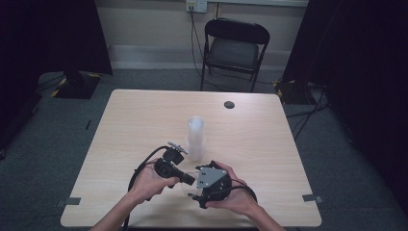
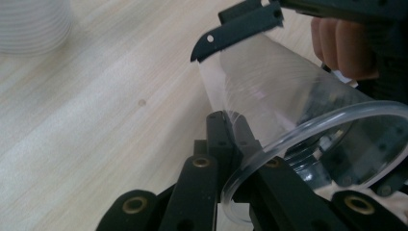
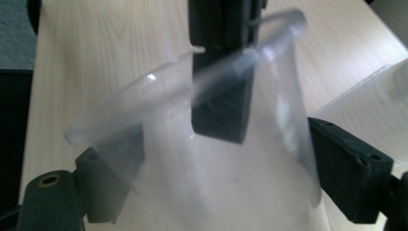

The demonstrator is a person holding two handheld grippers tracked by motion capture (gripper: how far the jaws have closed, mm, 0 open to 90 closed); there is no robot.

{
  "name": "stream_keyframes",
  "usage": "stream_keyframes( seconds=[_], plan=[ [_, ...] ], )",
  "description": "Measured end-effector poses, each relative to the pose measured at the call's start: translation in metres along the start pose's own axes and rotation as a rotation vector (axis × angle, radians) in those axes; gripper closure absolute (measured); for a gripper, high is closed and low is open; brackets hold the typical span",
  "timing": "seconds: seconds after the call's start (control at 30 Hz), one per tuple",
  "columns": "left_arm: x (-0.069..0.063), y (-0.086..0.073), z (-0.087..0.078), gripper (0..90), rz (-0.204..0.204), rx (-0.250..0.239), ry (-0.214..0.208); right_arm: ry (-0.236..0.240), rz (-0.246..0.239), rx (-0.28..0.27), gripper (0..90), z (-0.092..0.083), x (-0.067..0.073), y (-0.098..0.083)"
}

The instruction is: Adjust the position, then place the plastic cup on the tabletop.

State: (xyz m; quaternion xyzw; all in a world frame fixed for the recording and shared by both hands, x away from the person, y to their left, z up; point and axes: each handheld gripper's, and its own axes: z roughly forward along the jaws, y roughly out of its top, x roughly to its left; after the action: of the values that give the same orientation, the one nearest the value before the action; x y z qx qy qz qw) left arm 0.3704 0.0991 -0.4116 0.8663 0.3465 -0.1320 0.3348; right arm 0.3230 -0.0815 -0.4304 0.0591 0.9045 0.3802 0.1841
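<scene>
A clear plastic cup [image 1: 189, 187] [image 2: 269, 91] [image 3: 168, 192] hangs on its side just above the wooden table [image 1: 144, 120], between my two grippers near the front edge. My left gripper [image 1: 192, 180] [image 2: 230, 120] is shut on the cup's rim, one jaw inside and one outside the wall. In the right gripper view those black jaws come down from the top over the rim. My right gripper [image 1: 195, 185] [image 3: 226, 163] has its jaws wide apart, one at each side of the cup's body. I cannot tell whether they press on it.
A tall stack of white-clear cups [image 1: 195, 137] [image 2: 29, 24] [image 3: 365, 106] stands upright mid-table, just behind the grippers. A dark round hole [image 1: 229, 104] marks the table's far side. A black folding chair [image 1: 234, 48] stands beyond the table, with dark curtains at both sides.
</scene>
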Motion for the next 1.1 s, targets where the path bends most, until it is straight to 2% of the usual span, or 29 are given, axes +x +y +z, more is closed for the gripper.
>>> stream_keyframes(
  seconds=[0.1,0.17,0.2,0.3,0.33,0.43,0.63,0.73,0.8,0.97,1.0,1.1],
  plan=[
    [0.001,0.003,0.005,90.0,-0.005,0.035,-0.008,-0.011,-0.033,-0.015,16.8,-0.002,0.004,0.001],
    [0.000,0.004,0.006,90.0,-0.010,0.021,0.000,-0.012,-0.049,-0.017,18.7,-0.002,0.006,0.001],
    [0.000,0.003,0.007,90.0,-0.012,0.031,0.002,-0.023,-0.056,-0.017,18.8,-0.002,0.007,0.001],
    [0.001,0.003,0.007,90.0,-0.023,0.034,-0.003,-0.022,-0.057,-0.022,20.0,-0.003,0.008,0.000],
    [0.003,0.003,0.007,90.0,-0.042,0.029,-0.010,-0.023,-0.053,-0.026,21.7,-0.003,0.008,0.000],
    [0.005,0.002,0.007,90.0,-0.042,0.029,-0.009,-0.027,-0.056,-0.026,22.7,-0.002,0.009,0.000],
    [0.006,-0.003,0.007,88.6,-0.073,-0.014,-0.016,-0.032,-0.070,-0.028,27.0,-0.002,0.011,0.000],
    [0.008,-0.006,0.006,88.2,-0.065,-0.036,-0.021,-0.037,-0.070,-0.037,29.0,-0.002,0.011,0.000],
    [0.008,-0.008,0.006,86.7,-0.056,-0.061,-0.008,-0.035,-0.066,-0.036,29.3,-0.002,0.010,0.000],
    [0.008,-0.009,0.005,83.8,-0.052,-0.094,0.002,-0.038,-0.031,-0.040,29.6,-0.003,0.008,0.000],
    [0.008,-0.009,0.004,83.0,-0.042,-0.104,-0.011,-0.034,-0.015,-0.048,29.7,-0.004,0.006,0.000],
    [0.008,-0.010,0.004,81.4,-0.036,-0.118,-0.010,-0.038,-0.007,-0.053,29.9,-0.005,0.005,-0.001]
  ],
)
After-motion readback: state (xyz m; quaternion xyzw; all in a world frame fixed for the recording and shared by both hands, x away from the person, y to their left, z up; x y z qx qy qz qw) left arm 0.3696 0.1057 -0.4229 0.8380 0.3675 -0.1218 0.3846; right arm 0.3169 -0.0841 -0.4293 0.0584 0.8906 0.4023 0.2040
